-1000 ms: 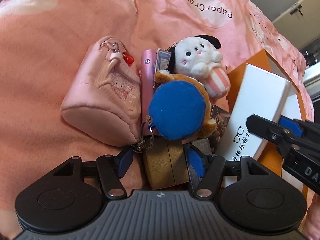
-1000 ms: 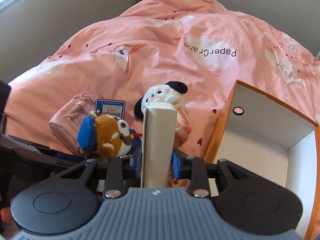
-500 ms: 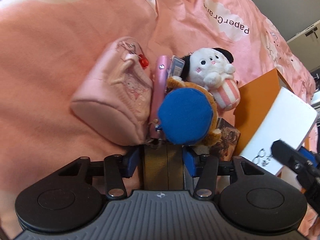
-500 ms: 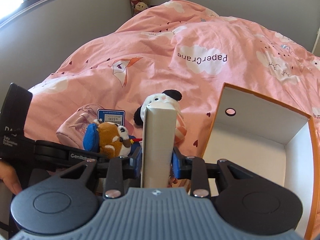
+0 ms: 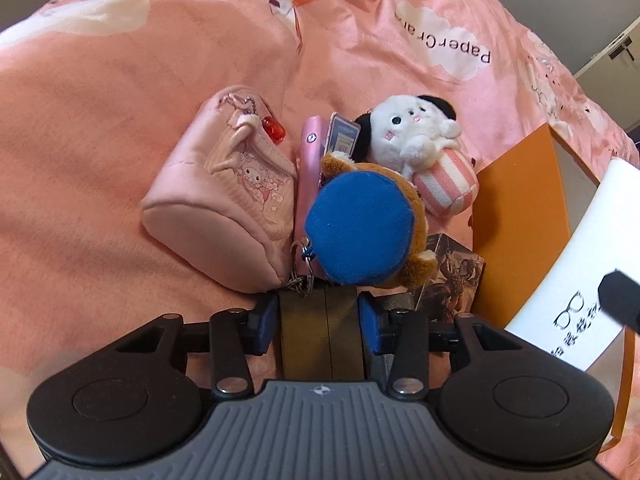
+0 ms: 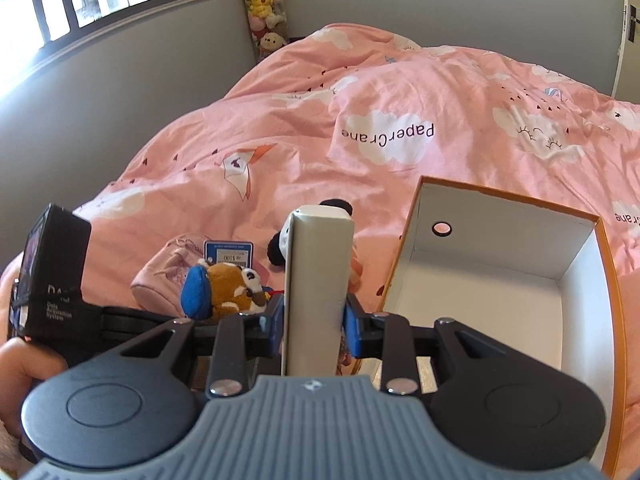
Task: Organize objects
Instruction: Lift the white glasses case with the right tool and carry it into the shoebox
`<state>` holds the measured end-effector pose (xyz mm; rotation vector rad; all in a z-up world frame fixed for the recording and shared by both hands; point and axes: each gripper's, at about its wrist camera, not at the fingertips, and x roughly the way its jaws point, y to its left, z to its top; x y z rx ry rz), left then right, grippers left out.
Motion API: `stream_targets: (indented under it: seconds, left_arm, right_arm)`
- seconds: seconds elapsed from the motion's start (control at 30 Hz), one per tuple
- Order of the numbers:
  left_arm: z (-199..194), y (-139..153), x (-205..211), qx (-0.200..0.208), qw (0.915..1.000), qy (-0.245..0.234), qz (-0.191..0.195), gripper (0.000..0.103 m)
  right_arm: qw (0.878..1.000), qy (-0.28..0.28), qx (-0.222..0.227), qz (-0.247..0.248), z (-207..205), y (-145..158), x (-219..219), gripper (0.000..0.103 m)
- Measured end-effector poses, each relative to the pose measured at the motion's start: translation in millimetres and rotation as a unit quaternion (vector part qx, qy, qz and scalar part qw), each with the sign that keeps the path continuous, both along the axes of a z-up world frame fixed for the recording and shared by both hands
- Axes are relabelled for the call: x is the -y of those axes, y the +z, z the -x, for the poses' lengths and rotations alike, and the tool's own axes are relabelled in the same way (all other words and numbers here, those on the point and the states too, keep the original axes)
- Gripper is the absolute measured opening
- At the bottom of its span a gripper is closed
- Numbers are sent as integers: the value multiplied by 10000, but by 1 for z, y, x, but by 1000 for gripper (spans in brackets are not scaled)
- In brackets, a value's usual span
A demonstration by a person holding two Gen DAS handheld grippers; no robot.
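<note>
My left gripper (image 5: pixel 318 322) is shut on an olive-brown box (image 5: pixel 320 332) lying on the pink bed. Just beyond it lie a brown plush with a blue cap (image 5: pixel 360 228), a pink pouch (image 5: pixel 224 196), a slim pink case (image 5: pixel 308 168) and a white plush (image 5: pixel 416 140). My right gripper (image 6: pixel 310 324) is shut on a tall white glasses box (image 6: pixel 316 292), held upright left of the open orange-rimmed box (image 6: pixel 500 292). The white box also shows in the left wrist view (image 5: pixel 580 280).
The orange box wall (image 5: pixel 520 200) stands right of the toy pile. A dark printed card (image 5: pixel 452 276) lies by it. The pink duvet (image 6: pixel 360 140) spreads behind; a grey wall and window are at the left. My left hand and camera (image 6: pixel 52 276) sit low left.
My left gripper closed on the olive-brown box, which it earlier only straddled. My right gripper has lifted and pulled back with the white box, so more of the room shows.
</note>
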<state>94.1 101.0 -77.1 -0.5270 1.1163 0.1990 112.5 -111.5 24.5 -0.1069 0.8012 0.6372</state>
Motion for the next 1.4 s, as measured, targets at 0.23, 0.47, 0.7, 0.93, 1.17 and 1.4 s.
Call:
stream_targets:
  seconds: [0.23, 0.47, 0.7, 0.93, 1.17, 1.4]
  left_arm:
    - [22, 53, 19, 719, 9949, -515, -477, 49]
    - [32, 122, 42, 1679, 9753, -1239, -724, 49]
    - [1, 159, 94, 2319, 9302, -2619, -1109, 49]
    - [-41, 134, 144, 2348, 8845, -3753, -1471, 49]
    - [-77, 112, 161, 2219, 8624, -4198, -1755, 49]
    - [-99, 102, 173, 2196, 8278, -4714, -2105, 49]
  right_arm:
    - [9991, -30, 65, -430, 3, 23, 20, 32]
    - [9963, -95, -7, -850, -6, 53, 53, 31]
    - [9997, 134, 181, -38, -21, 49, 72, 31]
    - [9829, 898, 561, 1508, -41, 3, 74, 31]
    - [9013, 1997, 1752, 3422, -48, -51, 58, 31]
    - [8318, 2591, 2313, 4329, -60, -100, 49, 31]
